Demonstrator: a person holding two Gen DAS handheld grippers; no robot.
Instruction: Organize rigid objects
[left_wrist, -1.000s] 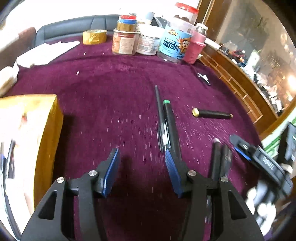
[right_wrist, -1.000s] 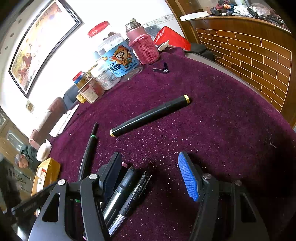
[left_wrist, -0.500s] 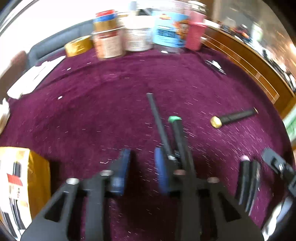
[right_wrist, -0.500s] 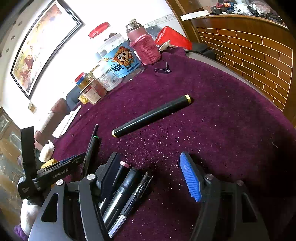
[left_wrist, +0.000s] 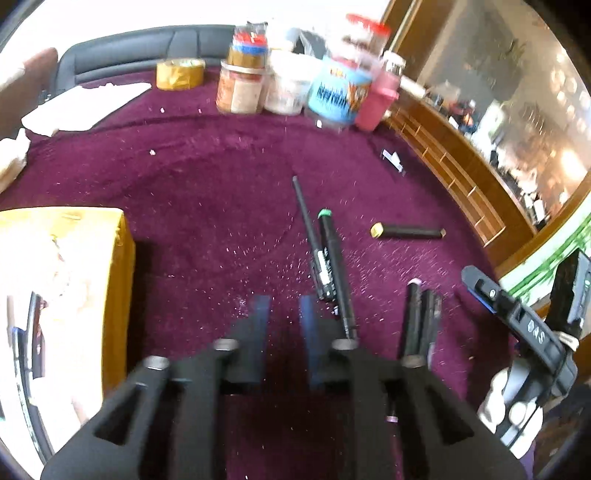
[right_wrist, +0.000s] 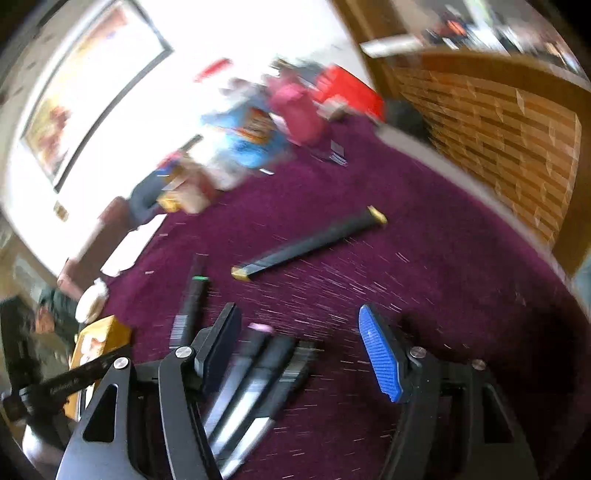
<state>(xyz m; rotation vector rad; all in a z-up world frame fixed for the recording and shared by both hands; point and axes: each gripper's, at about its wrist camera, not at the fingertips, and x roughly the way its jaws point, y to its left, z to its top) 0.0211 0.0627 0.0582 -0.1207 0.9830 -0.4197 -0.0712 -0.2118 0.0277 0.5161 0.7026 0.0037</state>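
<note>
The left claw (left_wrist: 284, 314) hung low in the centre of the left wrist view, above the purple desk (left_wrist: 207, 206). Its jaws had just been opening; they stood narrowly apart with nothing between them. Just right of its right finger lay a green-capped marker (left_wrist: 334, 258) beside a thin black pen (left_wrist: 306, 221), the two side by side and running up toward mid-frame. Further right, a yellow-ended black marker (left_wrist: 406, 232) lay crosswise, well apart from them. At lower right, a small group of dark pens (left_wrist: 421, 317) lay together, the leftmost one pink-tipped. The right claw (left_wrist: 517, 314) entered from the right edge.

In the right wrist view, heavily blurred, the right claw (right_wrist: 299, 347) was spread wide and gripped nothing. The group of dark pens (right_wrist: 258, 369) lay on the desk just inside its left finger, not pinched. The yellow-ended black marker (right_wrist: 310, 243) lay diagonally at mid-frame.

A yellow box (left_wrist: 62, 280) sat at the left edge of the left wrist view. Jars and containers (left_wrist: 295, 88) stood along the top.
</note>
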